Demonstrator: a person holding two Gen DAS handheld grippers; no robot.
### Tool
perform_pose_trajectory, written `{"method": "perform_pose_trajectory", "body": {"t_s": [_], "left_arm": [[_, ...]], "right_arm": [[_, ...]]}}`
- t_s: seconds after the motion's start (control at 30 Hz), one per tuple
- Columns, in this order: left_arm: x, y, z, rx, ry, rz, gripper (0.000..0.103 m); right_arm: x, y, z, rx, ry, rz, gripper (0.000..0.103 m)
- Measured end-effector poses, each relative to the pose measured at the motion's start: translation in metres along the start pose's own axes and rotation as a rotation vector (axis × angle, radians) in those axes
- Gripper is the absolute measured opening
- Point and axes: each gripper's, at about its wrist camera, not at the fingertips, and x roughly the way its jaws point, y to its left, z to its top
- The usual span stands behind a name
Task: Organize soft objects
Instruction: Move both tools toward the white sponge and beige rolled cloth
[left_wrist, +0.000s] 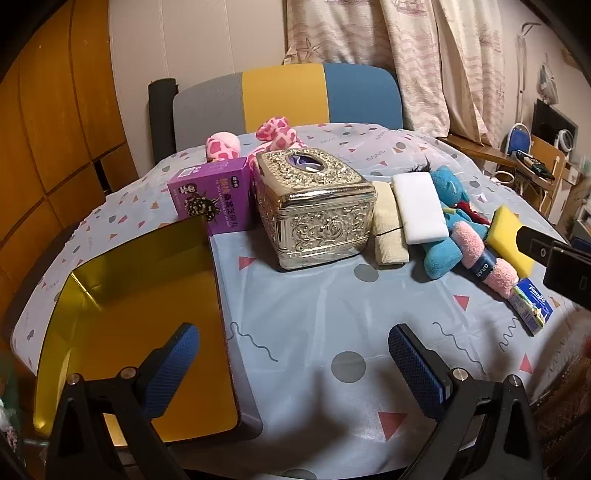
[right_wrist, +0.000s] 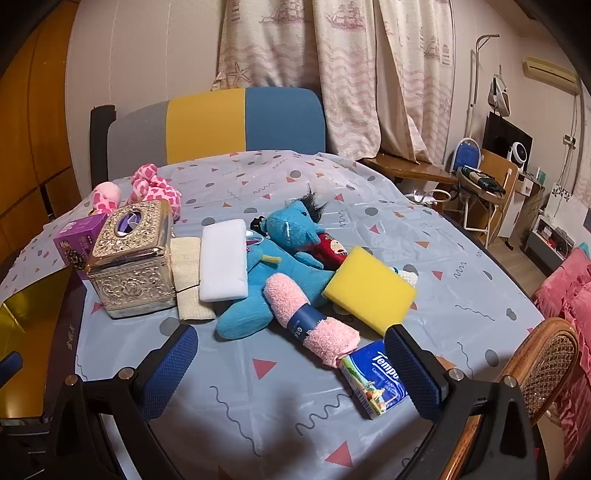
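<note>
Round table under a glossy pale-blue cloth (right_wrist: 332, 206) printed with triangles, dots and squiggles. Far left: an embossed silver tissue box (right_wrist: 135, 258), hard and shiny, with an oval slot on top; just behind it a purple carton (left_wrist: 208, 192) and a pink spotted plush (right_wrist: 155, 188). Leaning against the right side of the tissue box, a folded cream cloth (right_wrist: 188, 277) of coarse weave, and overlapping its right edge a smooth white foam block (right_wrist: 223, 258), rectangular with rounded corners. Right of that, sprawled on its back, a fuzzy blue plush toy (right_wrist: 291, 236) with a tuft of black hair. Across its leg, a rolled pink fleecy towel (right_wrist: 310, 314) bound by a dark blue paper band. Resting on the toy's right side, a porous yellow sponge (right_wrist: 369, 288), a thick slab. Nearest, touching the end of the towel, a glossy blue tissue pack (right_wrist: 369, 380). At the near left edge of the table, a shallow mirror-bright gold tray (left_wrist: 122, 273), nothing in it.

Left gripper (left_wrist: 293, 365) held low over the near cloth beside the tray, pointing forward, blue ribbed pads spread fully wide, holding nothing. Right gripper (right_wrist: 291, 369) likewise level and low, spread fully wide and holding nothing, right pad in front of the tissue pack, the towel's end just beyond the gap.
</note>
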Motion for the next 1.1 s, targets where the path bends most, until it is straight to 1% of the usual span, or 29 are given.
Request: {"method": "perform_pose_trajectory", "body": {"t_s": [0.1, 0.4, 0.67, 0.77, 0.83, 1.1], "left_arm": [[0.002, 0.001, 0.000, -0.004, 0.010, -0.005, 0.103], [0.004, -0.001, -0.001, 0.018, 0.015, -0.006, 0.103], [0.007, -0.003, -0.001, 0.027, 0.028, -0.003, 0.103], [0.009, -0.005, -0.002, 0.036, 0.033, -0.001, 0.103], [0.009, -0.006, -0.002, 0.042, 0.033, -0.001, 0.103], [0.013, -0.013, -0.002, 0.063, 0.048, -0.006, 0.103]], "right_arm": [[0.003, -0.004, 0.003, -0.008, 0.002, 0.005, 0.103], [0.015, -0.030, 0.015, 0.058, 0.016, 0.046, 0.103], [0.027, -0.065, 0.022, 0.140, 0.028, 0.038, 0.103], [0.033, -0.076, 0.021, 0.186, 0.048, 0.063, 0.103], [0.034, -0.082, 0.022, 0.215, 0.041, 0.093, 0.103], [0.033, -0.090, 0.020, 0.270, 0.035, 0.144, 0.103]]}}
